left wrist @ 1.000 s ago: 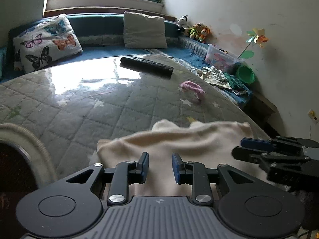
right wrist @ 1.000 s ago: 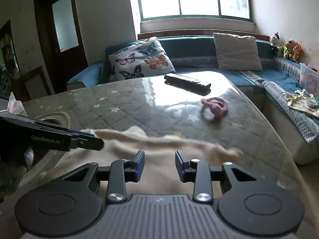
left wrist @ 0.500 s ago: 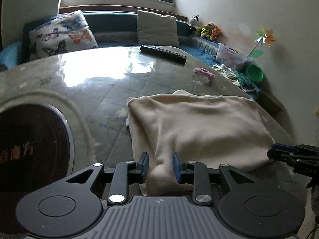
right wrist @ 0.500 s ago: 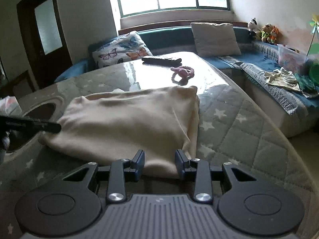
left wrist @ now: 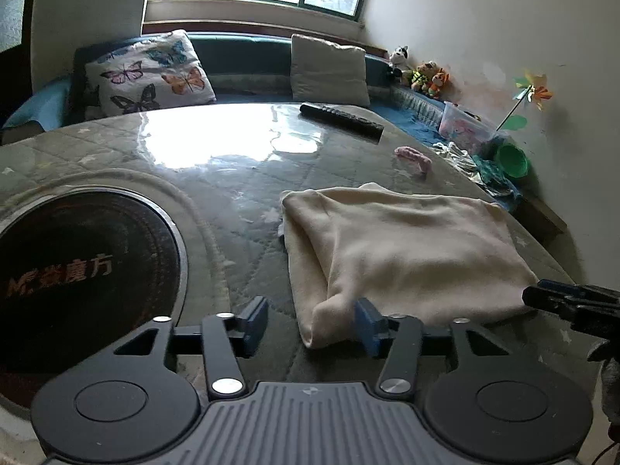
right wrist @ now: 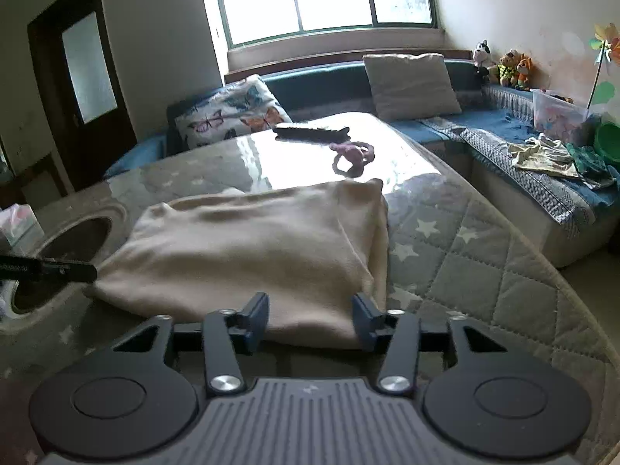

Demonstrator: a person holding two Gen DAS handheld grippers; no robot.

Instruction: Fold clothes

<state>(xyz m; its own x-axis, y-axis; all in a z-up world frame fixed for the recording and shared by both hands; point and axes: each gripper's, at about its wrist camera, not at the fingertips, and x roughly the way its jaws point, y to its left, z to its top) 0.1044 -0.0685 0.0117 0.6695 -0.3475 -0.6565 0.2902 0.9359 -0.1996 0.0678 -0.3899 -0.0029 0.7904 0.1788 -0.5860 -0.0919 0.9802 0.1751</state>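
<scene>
- 2 grippers sit at the near edge of a folded cream garment [left wrist: 403,248] that lies flat on a round table [left wrist: 217,155] covered with a quilted, star-printed cloth under a glossy clear sheet.
- Closest in the left wrist view, the left gripper [left wrist: 312,321] has its jaws opening; the garment's near left corner lies between the blue pads [left wrist: 366,323], and the left-hand pad stands clear of the cloth.
- Closest in the right wrist view, the right gripper [right wrist: 312,319] also has its jaws opening; the garment's near right edge lies between its pads, which no longer pinch it.
- Each gripper's tip shows in the other's view, at the garment's opposite near corner.
- 1 dark round inset [left wrist: 85,267] with printed characters sits in the table to the left of the garment.
- Beyond the garment, a small pink item [right wrist: 354,155] lies on the glossy top, and farther back a black remote control [left wrist: 341,120].
- Behind the table runs a blue corner bench with a butterfly pillow [left wrist: 149,77] and a plain beige cushion [left wrist: 329,69] under the window.
- Along the right wall sit 3 small stuffed toys [left wrist: 420,69], a clear plastic box [left wrist: 467,128], loose clothes [right wrist: 542,155], a green bowl [left wrist: 511,161] and a pinwheel [left wrist: 533,91].
</scene>
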